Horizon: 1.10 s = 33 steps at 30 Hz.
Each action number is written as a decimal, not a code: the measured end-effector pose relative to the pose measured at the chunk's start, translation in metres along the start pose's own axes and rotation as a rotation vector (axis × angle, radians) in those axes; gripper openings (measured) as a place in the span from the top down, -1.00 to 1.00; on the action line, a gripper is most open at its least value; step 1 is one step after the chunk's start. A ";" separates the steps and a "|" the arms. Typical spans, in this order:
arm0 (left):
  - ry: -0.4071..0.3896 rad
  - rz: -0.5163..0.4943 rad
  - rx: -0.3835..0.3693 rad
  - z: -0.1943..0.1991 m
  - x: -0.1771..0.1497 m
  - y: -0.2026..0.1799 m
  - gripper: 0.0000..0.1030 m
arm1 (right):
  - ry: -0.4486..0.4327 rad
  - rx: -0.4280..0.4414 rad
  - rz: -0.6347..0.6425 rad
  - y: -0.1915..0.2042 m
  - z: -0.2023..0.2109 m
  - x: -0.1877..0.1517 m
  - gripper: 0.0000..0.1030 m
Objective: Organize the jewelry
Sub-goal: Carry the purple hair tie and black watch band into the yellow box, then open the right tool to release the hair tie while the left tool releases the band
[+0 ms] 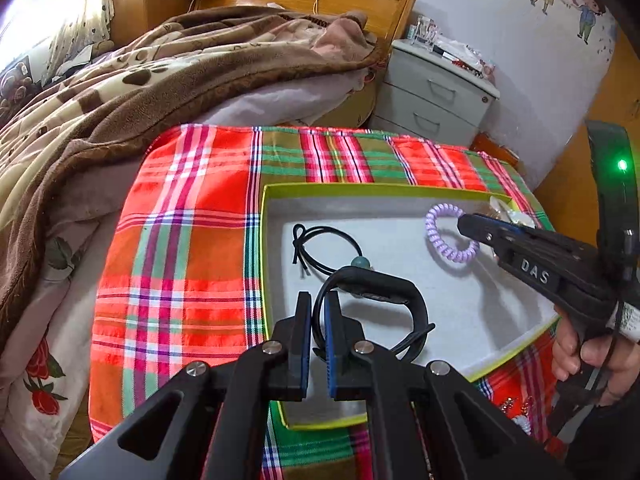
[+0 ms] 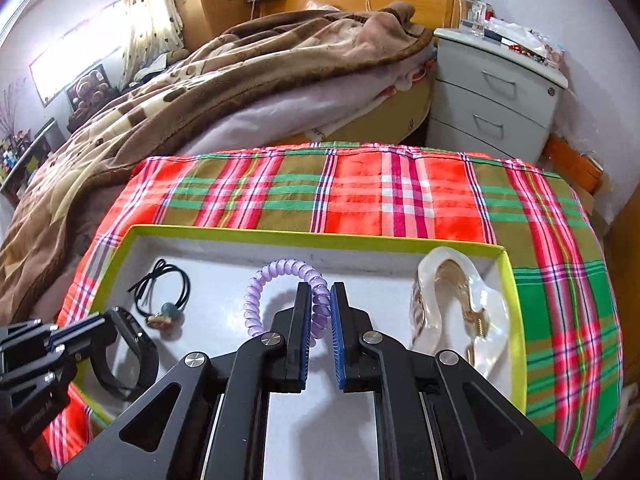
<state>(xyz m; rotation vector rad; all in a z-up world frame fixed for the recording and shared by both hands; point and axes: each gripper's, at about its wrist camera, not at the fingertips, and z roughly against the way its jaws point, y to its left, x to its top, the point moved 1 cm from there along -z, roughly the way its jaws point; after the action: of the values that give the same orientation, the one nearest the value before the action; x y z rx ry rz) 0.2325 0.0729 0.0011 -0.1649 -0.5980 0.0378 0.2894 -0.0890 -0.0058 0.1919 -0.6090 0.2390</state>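
While the left gripper point(image 1: 318, 304) is clamped on the black wristband point(image 1: 372, 304) and the right gripper point(image 2: 320, 298) on the lilac spiral hair tie point(image 2: 280, 300) at frame centre, the cord bracelet point(image 1: 320, 248) could be snagged.

Inside the shallow tray point(image 2: 320, 236), bare floor lies open at the centre front, between the purple coil band point(image 2: 256, 300) and the clear hair claw point(image 2: 460, 308) at 3 o'clock. The black cord tie point(image 2: 168, 288) and black wristband point(image 2: 132, 352) crowd the 9 o'clock side. Beyond the rim at 12 o'clock, the plaid cloth point(image 2: 360, 192) is open until the bed blanket point(image 2: 200, 92) and the nightstand point(image 2: 492, 100).
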 end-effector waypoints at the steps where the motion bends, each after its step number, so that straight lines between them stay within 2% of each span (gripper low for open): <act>1: 0.007 0.003 0.005 -0.002 0.000 0.001 0.87 | 0.003 -0.003 0.003 0.000 -0.003 0.001 0.81; 11: 0.023 -0.001 0.021 -0.013 -0.001 -0.001 0.86 | 0.004 -0.032 0.016 0.000 -0.011 0.005 0.81; 25: 0.031 0.009 0.033 -0.014 0.000 0.001 0.84 | 0.015 -0.022 -0.002 -0.003 -0.013 0.005 0.79; 33: 0.031 0.009 0.021 -0.012 0.000 -0.004 0.61 | -0.007 -0.019 0.000 0.001 -0.005 0.005 0.70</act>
<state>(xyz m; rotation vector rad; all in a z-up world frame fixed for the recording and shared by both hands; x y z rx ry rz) 0.2388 0.0668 -0.0080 -0.1475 -0.5655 0.0498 0.2959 -0.0864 -0.0066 0.1742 -0.6183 0.2324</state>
